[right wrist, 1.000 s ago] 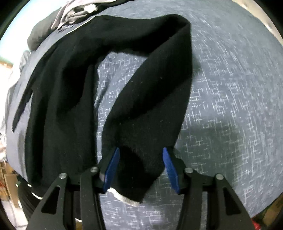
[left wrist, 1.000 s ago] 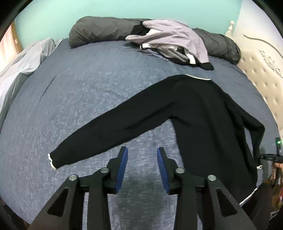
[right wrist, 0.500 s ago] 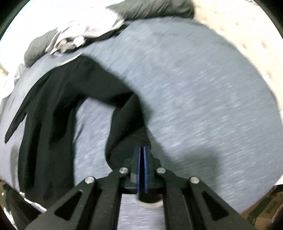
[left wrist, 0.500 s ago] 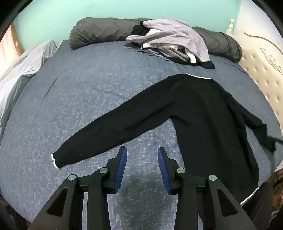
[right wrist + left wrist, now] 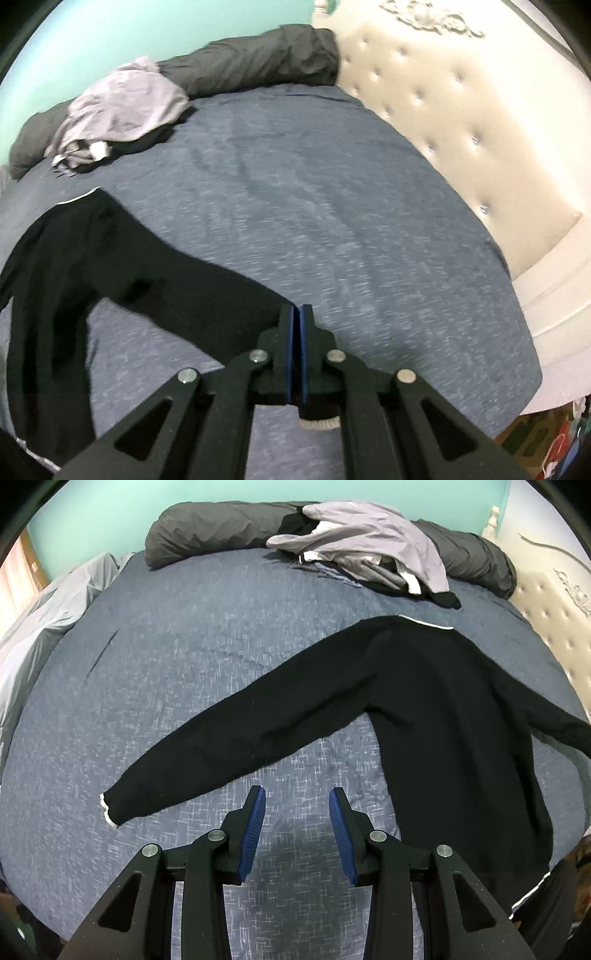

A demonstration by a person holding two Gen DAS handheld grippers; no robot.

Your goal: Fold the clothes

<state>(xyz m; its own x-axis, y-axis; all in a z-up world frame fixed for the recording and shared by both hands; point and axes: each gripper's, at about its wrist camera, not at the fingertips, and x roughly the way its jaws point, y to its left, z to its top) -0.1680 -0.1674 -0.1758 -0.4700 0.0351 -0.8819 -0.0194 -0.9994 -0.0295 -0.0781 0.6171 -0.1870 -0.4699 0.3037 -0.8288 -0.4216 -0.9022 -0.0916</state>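
Note:
A black sweater with white trim lies spread on the blue bed. Its left sleeve stretches toward the lower left, ending in a white-edged cuff. My left gripper hovers open just below that sleeve, holding nothing. My right gripper is shut on the other sleeve, which is lifted and pulled out to the right, away from the sweater's body. Its white cuff hangs behind the shut fingers.
A pile of lilac, grey and black clothes sits at the far side, against a dark grey rolled duvet. A cream tufted headboard borders the bed on the right. A pale grey sheet lies at the left edge.
My right gripper went from open around the right sleeve to shut on it, then lifted and pulled it outward to the right. The left gripper stayed open and barely moved.

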